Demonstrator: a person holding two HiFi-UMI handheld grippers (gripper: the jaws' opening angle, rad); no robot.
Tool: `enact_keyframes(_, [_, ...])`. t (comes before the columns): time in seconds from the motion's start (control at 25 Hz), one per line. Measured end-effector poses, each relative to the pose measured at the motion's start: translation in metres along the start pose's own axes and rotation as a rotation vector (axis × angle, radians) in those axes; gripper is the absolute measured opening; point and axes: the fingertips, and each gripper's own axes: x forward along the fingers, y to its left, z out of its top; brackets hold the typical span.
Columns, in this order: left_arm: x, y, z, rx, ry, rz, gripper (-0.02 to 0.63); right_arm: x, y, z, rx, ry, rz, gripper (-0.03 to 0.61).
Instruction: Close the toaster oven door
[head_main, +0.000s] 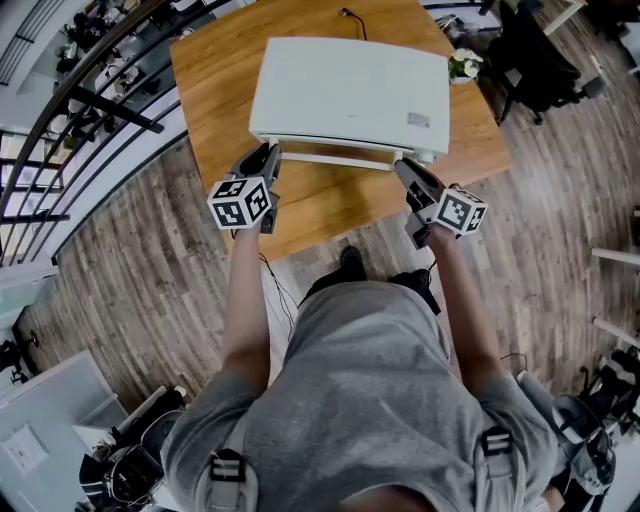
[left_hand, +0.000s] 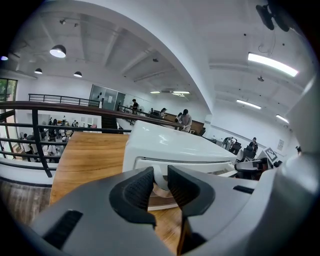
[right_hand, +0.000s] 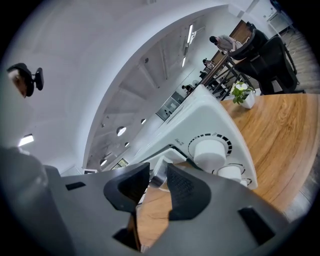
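left tool (left_hand: 160, 173): pinching left end of door handle (head_main: 335, 157) | toaster oven (head_main: 350, 95): mid-tabletop (head_main: 215, 90), front toward near edge, door slightly ajar | right tool (right_hand: 159, 174): pinching right end of door handle

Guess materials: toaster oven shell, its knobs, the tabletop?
toaster oven shell: glossy white, probably painted metal, possibly plastic; the top shows soft highlights.
knobs: smooth white plastic by the look, moulded round shape.
tabletop: wood or wood-look laminate, low sheen, warm brown with visible grain lines.
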Motion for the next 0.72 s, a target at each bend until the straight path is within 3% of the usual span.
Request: enact_keyframes(0.72, [0.0062, -0.0011, 0.0009, 0.02, -0.022, 0.032, 0.098, 0.0009, 0.0007, 0.0066, -0.053, -0.057, -0.023, 0.107])
